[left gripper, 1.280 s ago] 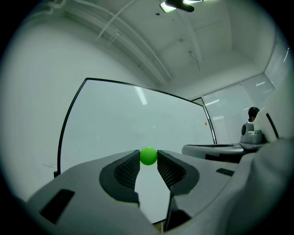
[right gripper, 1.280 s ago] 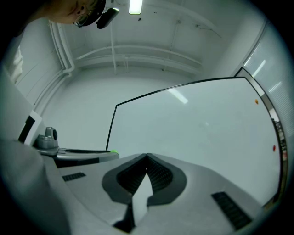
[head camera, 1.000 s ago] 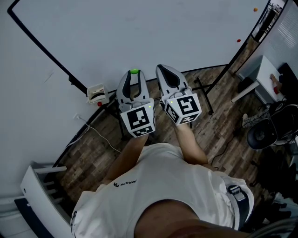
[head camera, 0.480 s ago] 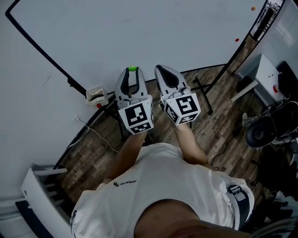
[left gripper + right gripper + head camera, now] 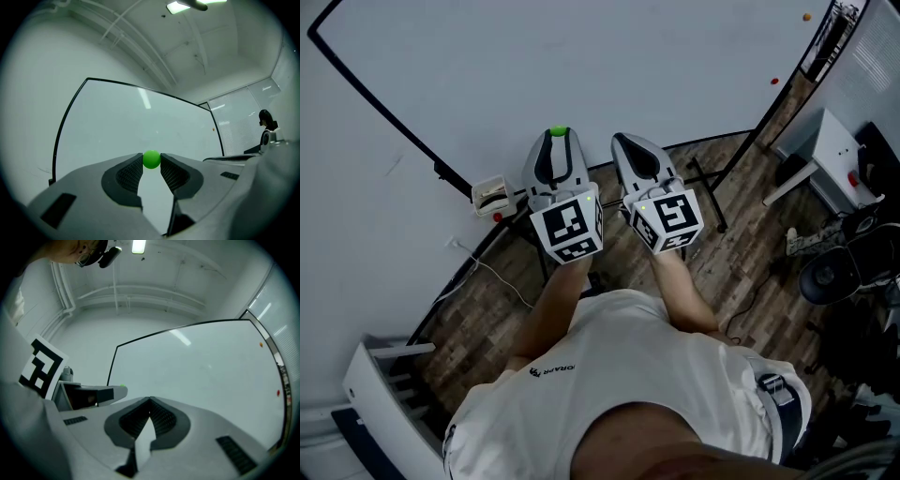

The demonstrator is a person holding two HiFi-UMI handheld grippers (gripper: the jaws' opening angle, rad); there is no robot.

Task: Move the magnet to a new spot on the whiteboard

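Green round magnet (image 5: 151,159) sits between textured pads (image 5: 130,174) of left claw (image 5: 151,162).

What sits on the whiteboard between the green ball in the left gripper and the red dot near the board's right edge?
Nothing: the head view shows bare whiteboard between the green magnet and the red dot.
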